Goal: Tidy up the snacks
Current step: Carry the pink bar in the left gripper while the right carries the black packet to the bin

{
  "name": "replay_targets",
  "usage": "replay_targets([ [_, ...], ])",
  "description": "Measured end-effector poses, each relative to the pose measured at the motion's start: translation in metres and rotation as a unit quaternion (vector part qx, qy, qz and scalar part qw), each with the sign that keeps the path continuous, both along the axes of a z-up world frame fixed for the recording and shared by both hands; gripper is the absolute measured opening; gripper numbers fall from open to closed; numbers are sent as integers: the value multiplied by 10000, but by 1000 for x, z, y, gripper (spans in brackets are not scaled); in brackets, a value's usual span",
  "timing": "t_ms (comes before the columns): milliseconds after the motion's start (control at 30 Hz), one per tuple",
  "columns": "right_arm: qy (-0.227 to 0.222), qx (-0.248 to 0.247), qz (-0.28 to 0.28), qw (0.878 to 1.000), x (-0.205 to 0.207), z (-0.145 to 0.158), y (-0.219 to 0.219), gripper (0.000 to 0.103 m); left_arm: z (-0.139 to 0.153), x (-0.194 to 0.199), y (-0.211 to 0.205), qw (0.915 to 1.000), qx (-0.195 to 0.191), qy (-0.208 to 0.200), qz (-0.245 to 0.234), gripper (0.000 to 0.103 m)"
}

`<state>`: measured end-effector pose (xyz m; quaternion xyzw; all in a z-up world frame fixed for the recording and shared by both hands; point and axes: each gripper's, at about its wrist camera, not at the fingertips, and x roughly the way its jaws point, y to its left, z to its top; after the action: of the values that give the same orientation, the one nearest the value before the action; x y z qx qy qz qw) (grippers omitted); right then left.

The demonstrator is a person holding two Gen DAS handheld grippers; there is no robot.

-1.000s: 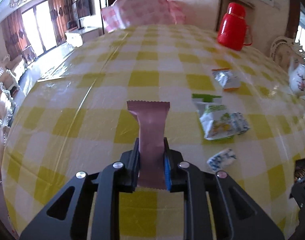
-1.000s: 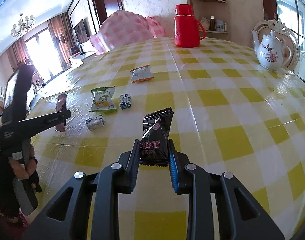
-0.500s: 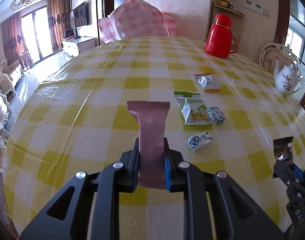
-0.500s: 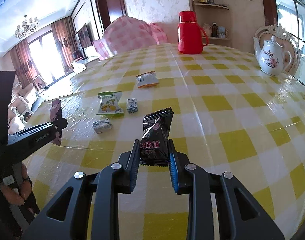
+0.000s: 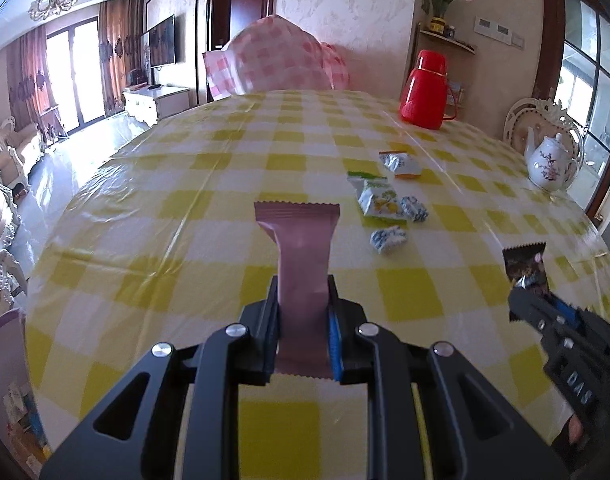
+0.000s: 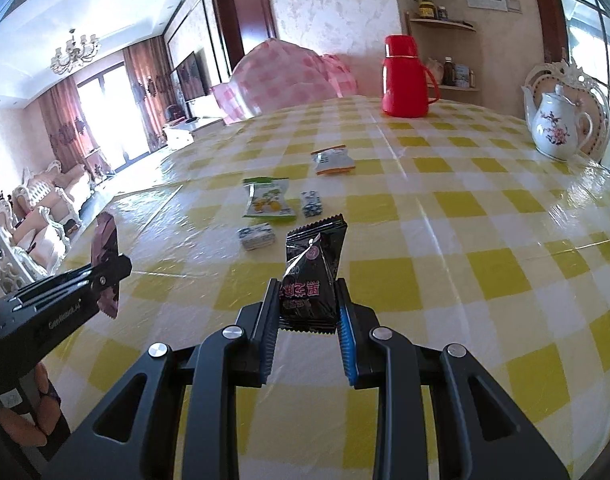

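Snack packets (image 5: 389, 200) on table (image 5: 185, 220)

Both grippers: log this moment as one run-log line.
left gripper: shut on pink wrapper | right gripper: shut on black packet | both above table | four snacks lying loose

Red thermos (image 5: 423, 94), floral teapot (image 5: 549, 164) (white), yellow checked tablecloth (image 5: 185, 208), pink cushion (image 5: 273, 60)
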<state>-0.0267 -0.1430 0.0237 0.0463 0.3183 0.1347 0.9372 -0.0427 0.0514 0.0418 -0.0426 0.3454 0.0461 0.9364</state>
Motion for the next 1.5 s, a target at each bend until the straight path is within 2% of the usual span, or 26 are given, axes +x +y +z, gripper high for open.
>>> replay_targets([
  [200,15,99,164,9998,-22,2,12,28,-3,-24,20,9999,-84,70,-12,20],
  [433,-52,98,407,9991,-56,4,38,28,7,-65,33,9998,89,-29,-196,20],
  [567,-94,149,625,9979,-73,7,57,28,8,-91,50,9997,56,-13,-246,20],
  [867,-112,53,1399,9901,-115,11,121,28,13,-152,113,9998,113,-80,106,20],
  [1067,-215,-211,2109,9770,-155,17,181,28,20,-177,162,9982,375,-17,462,21],
  [1300,-146,-467,2968,9537,-195,14,248,28,16,-188,215,9919,886,443,792,21],
  [1500,-139,-846,3780,9218,-232,3,305,28,7,-198,256,9845,1160,862,993,21],
])
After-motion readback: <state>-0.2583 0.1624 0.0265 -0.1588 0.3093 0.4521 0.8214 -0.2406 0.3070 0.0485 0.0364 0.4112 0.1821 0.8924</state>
